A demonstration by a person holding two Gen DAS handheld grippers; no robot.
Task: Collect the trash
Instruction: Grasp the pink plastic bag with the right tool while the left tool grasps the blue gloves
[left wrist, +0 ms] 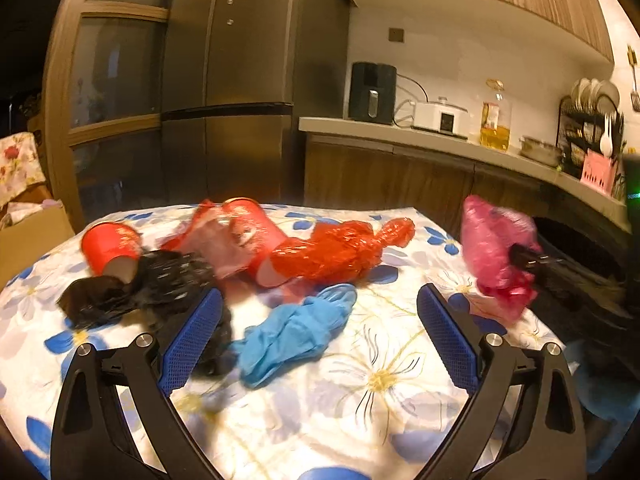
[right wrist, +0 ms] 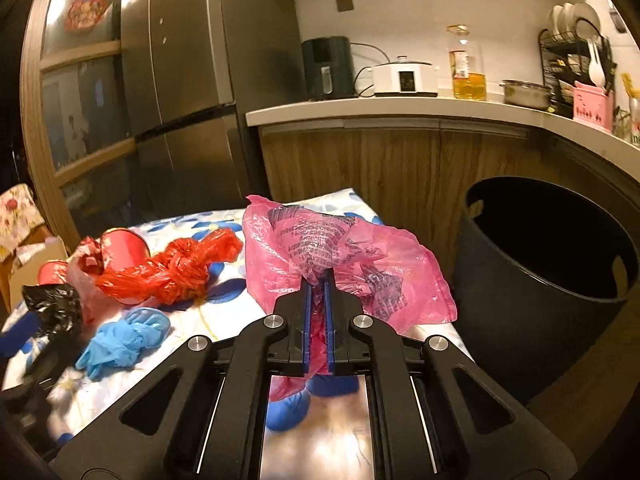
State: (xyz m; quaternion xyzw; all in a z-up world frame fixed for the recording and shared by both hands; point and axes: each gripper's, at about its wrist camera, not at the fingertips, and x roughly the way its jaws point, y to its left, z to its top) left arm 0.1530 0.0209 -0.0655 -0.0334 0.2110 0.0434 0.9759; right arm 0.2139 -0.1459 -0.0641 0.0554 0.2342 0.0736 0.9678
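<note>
My right gripper (right wrist: 318,276) is shut on a pink plastic bag (right wrist: 340,256) and holds it above the table's right edge, left of a black trash bin (right wrist: 540,280). The bag also shows in the left wrist view (left wrist: 496,248). My left gripper (left wrist: 320,300) is open and empty, low over a crumpled blue glove (left wrist: 292,332). A black bag (left wrist: 152,284) lies by its left finger (left wrist: 192,340). A knotted red bag (left wrist: 336,252), two red cups (left wrist: 110,250) (left wrist: 256,228) and a clear wrapper (left wrist: 216,240) lie beyond.
The table carries a white cloth with blue flowers (left wrist: 360,400). A counter (right wrist: 400,106) behind holds an air fryer, a cooker, an oil bottle and a dish rack. A fridge (left wrist: 228,100) stands behind the table. A cardboard box (left wrist: 28,236) sits at the left.
</note>
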